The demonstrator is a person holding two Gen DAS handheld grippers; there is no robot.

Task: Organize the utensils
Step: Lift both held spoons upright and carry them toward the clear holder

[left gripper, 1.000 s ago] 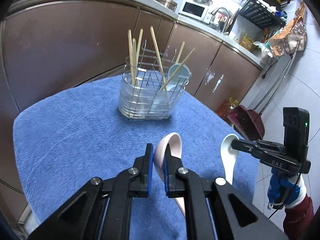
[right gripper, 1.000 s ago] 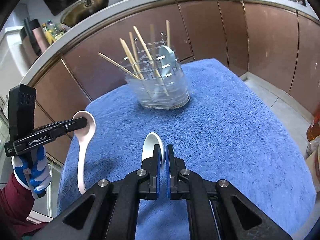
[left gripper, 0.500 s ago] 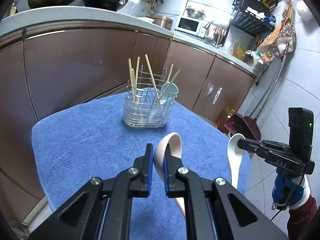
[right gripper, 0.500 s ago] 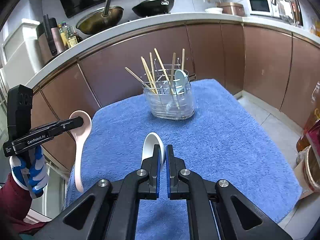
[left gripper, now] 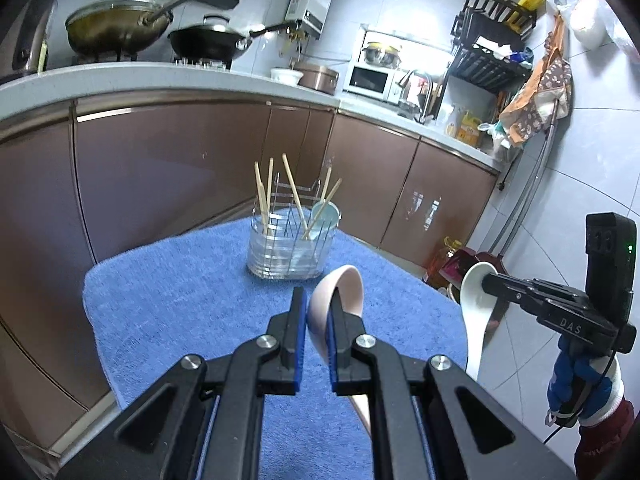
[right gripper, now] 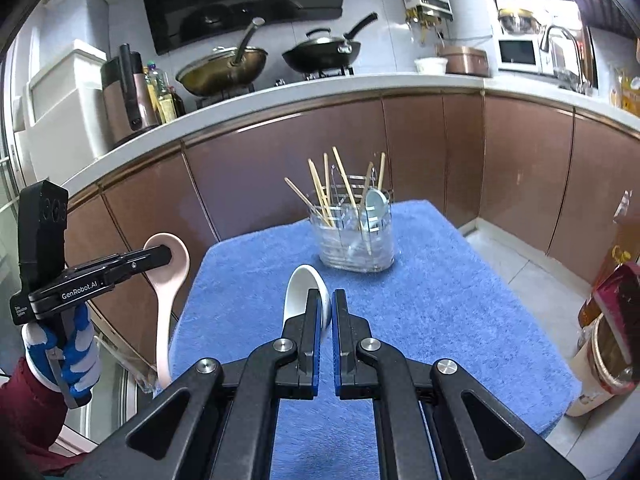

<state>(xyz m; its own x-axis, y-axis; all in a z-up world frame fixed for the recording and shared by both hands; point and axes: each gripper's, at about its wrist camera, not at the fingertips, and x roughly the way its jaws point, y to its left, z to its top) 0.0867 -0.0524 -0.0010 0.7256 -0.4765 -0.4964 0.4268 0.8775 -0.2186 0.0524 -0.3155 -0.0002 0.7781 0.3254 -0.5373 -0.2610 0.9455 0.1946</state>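
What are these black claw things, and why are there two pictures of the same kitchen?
There is no robot here: a person in blue and white gloves holds a hand-operated black gripper in each hand. Each gripper carries a camera looking forward along its two fingers, so each picture is one gripper's own view, with the other gripper at the side.

In the left wrist view, the left gripper is shut on a pale pink ceramic soup spoon. In the right wrist view, the right gripper is shut on a white ceramic soup spoon. Both spoons are held in the air.

Ahead is a table covered by a fuzzy blue towel. On it stands a clear plastic and wire utensil holder with wooden chopsticks and a light blue spoon inside.
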